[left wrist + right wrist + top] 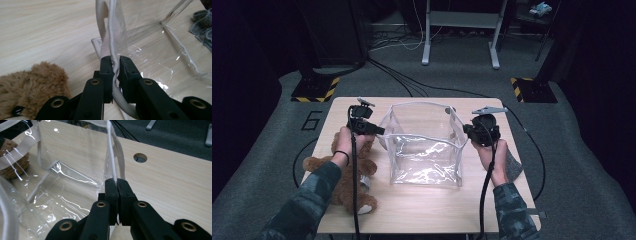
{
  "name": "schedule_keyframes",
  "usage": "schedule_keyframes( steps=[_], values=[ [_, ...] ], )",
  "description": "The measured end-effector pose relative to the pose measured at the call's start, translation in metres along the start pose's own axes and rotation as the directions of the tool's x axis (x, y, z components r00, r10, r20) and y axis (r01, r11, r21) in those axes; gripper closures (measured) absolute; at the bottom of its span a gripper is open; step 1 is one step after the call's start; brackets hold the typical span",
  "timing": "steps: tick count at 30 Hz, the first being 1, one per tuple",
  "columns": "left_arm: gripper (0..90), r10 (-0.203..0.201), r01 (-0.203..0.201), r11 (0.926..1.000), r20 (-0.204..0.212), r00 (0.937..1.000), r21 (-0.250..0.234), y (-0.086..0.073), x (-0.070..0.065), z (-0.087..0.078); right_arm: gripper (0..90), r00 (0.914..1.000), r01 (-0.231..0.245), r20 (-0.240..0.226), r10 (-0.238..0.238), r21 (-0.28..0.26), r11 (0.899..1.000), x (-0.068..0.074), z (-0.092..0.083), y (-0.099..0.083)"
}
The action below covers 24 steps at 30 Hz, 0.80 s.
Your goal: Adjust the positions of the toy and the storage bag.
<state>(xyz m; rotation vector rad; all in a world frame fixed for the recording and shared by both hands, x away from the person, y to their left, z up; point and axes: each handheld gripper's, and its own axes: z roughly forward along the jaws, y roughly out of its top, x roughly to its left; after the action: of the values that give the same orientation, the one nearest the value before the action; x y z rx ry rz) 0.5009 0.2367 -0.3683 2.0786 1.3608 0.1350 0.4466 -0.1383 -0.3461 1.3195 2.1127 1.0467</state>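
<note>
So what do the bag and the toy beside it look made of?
The bag looks like clear glossy soft plastic: the table shows through and creases glint. Its trim seems woven off-white fabric tape. The teddy bear looks like brown plush, fuzzy and matte.

You have open tabletop (427, 212) in front of the bag (424, 160), and a narrower strip behind it, where either hand can pass. On your left the teddy bear (347, 180) lies just beside the bag and fills that side, right under your left gripper (379, 131). On your right a grey cloth (513, 167) lies at the table edge beside your right hand (493, 157), and the bag's clear walls stand upright between the two grippers.
</note>
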Motion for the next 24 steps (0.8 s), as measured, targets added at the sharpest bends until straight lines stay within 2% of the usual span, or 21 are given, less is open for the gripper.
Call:
schedule_keyframes(
  steps=[3, 6, 9, 10, 11, 12, 13, 15, 17, 18, 24],
  values=[
    [80.3, -0.008, 0.008, 1.0000, -0.004, 1.0000, -0.003, 0.000, 0.000, 0.003, 87.3, 0.9998, 0.018, -0.006, -0.018, 0.006, 1.000, 0.004, 0.004, -0.003],
    [78.4, -0.005, 0.005, 1.0000, -0.004, 1.0000, 0.001, 0.001, 0.001, 0.004, 85.9, 0.9997, 0.011, -0.022, -0.011, 0.009, 1.000, 0.005, 0.006, -0.002],
    [72.8, -0.014, 0.014, 0.9999, -0.004, 0.9999, -0.002, -0.001, 0.001, 0.005, 78.7, 0.9992, 0.026, -0.031, -0.025, 0.007, 1.000, 0.007, 0.006, -0.002],
    [70.1, -0.015, 0.015, 0.9999, -0.007, 0.9999, -0.001, -0.001, 0.002, 0.005, 74.6, 0.9990, 0.034, -0.030, -0.034, 0.005, 0.999, 0.007, 0.006, -0.002],
    [63.0, -0.021, 0.021, 0.9998, -0.015, 0.9997, -0.002, -0.001, 0.002, 0.004, 73.0, 0.9990, 0.032, -0.031, -0.032, -0.002, 0.999, 0.007, 0.005, -0.002],
    [59.6, -0.020, 0.020, 0.9995, -0.021, 0.9996, -0.023, -0.001, 0.003, 0.003, 70.4, 0.9989, 0.028, -0.038, -0.028, -0.006, 1.000, 0.007, 0.005, -0.003],
    [55.5, -0.025, 0.025, 0.9995, -0.013, 0.9996, -0.017, -0.001, 0.004, 0.001, 65.5, 0.9988, 0.029, -0.039, -0.029, -0.014, 0.999, 0.007, 0.004, -0.003],
    [44.2, -0.035, 0.033, 0.9986, -0.032, 0.9989, -0.040, -0.002, 0.006, -0.003, 61.4, 0.9987, 0.027, -0.043, -0.028, -0.024, 0.999, 0.007, 0.002, -0.004],
    [35.7, -0.050, 0.048, 0.9973, -0.022, 0.9985, -0.055, -0.003, 0.008, -0.008, 51.1, 0.9987, 0.016, -0.048, -0.018, -0.042, 0.999, 0.006, -0.002, -0.004],
    [33.1, -0.046, 0.045, 0.9971, -0.027, 0.9986, -0.062, -0.003, 0.009, -0.011, 50.1, 0.9987, 0.012, -0.048, -0.015, -0.051, 0.999, 0.006, -0.004, -0.005],
    [21.6, -0.026, 0.024, 0.9959, -0.023, 0.9994, -0.087, -0.006, 0.013, -0.026, 31.3, 0.9986, -0.021, -0.049, 0.017, -0.077, 0.997, -0.001, -0.020, -0.011]
  ],
)
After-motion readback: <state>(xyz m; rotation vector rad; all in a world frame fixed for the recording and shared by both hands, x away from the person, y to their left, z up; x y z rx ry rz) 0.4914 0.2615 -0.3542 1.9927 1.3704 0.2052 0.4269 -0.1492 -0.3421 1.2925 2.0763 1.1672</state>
